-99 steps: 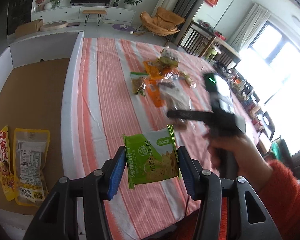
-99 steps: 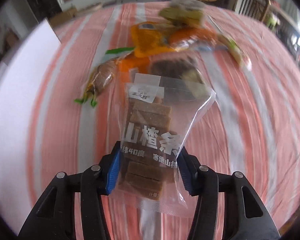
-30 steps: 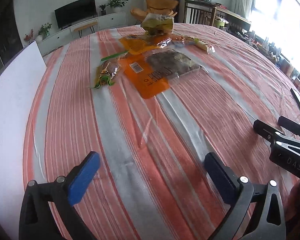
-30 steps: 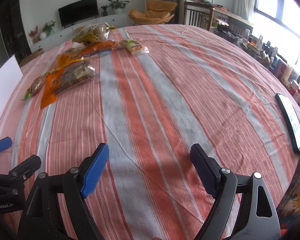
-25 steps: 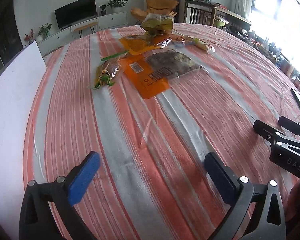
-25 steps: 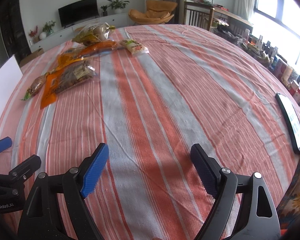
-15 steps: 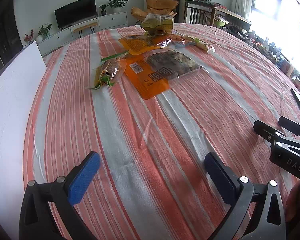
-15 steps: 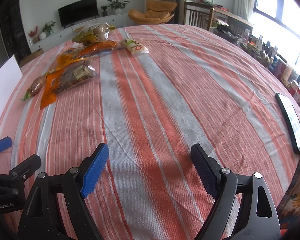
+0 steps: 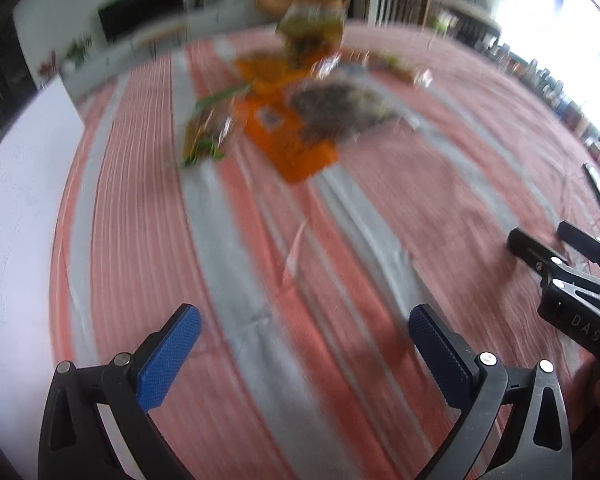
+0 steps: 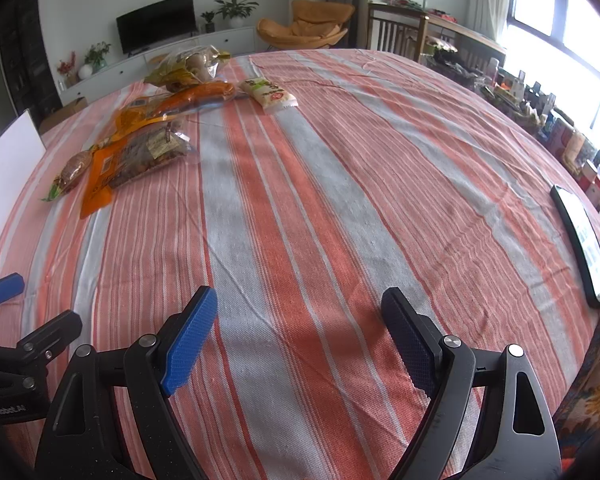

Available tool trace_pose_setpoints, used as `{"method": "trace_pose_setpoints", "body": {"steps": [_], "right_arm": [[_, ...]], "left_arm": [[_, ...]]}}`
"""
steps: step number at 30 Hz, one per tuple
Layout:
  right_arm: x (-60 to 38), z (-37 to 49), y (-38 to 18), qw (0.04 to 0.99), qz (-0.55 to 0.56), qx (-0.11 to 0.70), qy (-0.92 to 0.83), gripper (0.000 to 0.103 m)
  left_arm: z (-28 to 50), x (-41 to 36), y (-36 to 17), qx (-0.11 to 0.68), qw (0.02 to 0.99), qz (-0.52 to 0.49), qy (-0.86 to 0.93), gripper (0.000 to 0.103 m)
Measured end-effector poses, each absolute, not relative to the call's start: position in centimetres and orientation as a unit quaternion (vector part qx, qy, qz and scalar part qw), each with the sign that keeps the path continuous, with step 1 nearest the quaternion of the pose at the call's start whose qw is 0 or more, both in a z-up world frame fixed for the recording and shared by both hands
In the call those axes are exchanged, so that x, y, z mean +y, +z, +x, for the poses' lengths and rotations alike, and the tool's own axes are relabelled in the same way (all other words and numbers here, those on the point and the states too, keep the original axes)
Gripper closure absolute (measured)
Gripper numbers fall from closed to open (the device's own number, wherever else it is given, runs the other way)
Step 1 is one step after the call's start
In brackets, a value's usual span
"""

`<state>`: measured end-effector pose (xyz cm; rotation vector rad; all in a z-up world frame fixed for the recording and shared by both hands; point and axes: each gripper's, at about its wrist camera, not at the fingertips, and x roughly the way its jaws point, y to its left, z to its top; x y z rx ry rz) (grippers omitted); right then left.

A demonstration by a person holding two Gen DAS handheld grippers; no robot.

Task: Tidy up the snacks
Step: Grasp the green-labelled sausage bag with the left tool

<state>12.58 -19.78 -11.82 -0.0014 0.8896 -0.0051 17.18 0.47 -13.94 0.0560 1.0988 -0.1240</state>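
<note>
Both grippers hang over the near part of the striped tablecloth (image 10: 300,200): left gripper (image 9: 304,344) jaws spread wide, nothing between the blue pads; right gripper (image 10: 300,332) likewise wide open and empty, with the cloth bare beneath each. Further back on the left side of the cloth lies the snack cluster: a small green-edged packet (image 10: 70,174), touching it an orange bag (image 10: 112,168) with dark contents, then an orange-wrapped pack (image 10: 196,94) and a white packet (image 10: 268,94) just beside it. Farthest, a yellow-green bag (image 10: 188,64) at the table's back edge; left view is motion-blurred, a dark phone (image 10: 584,240) lies at the right edge.
</note>
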Motion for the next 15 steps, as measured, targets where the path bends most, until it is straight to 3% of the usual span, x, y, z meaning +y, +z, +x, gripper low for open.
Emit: {"method": "trace_pose_setpoints", "body": {"steps": [7,15], "right_arm": [[-19.7,12.7,-11.8,0.903,-0.001,0.431,-0.002,0.016],[-19.7,12.6,-11.8,0.903,0.0,0.43,-0.002,0.016]], "left_arm": [[22.1,2.5,-8.2,0.483,0.874,0.02,-0.036,0.001],[31.3,6.3,-11.7,0.524,0.85,-0.046,-0.026,0.006]]}}
